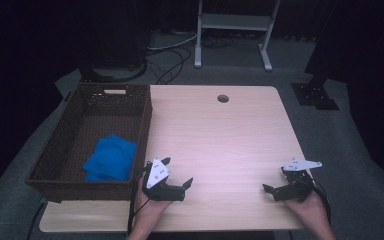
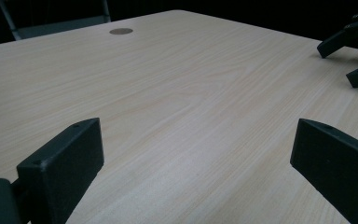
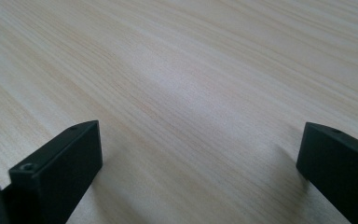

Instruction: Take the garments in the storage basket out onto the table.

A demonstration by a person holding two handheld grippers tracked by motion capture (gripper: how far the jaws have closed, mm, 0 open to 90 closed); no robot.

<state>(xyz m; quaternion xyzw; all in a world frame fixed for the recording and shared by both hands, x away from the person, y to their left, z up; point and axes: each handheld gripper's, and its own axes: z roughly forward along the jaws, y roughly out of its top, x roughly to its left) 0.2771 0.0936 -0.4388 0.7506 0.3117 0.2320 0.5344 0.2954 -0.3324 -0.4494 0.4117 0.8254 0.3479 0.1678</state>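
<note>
A folded blue cloth (image 1: 111, 158) lies inside the dark wicker basket (image 1: 55, 150) at the table's left. My left gripper (image 1: 177, 172) rests near the front edge just right of the basket, jaws wide apart with bare wood between them (image 2: 196, 154). My right gripper (image 1: 275, 181) sits at the front right of the table, also open over bare wood (image 3: 200, 154). In the left gripper view the right gripper's jaws show at the far right (image 2: 349, 58), spread apart.
The light wooden table (image 1: 220, 135) has a round cable hole (image 1: 223, 98) near its back edge. Behind the table stand a white metal frame (image 1: 235, 30) and loose cables on grey carpet. A black stand base (image 1: 314, 95) sits at the right.
</note>
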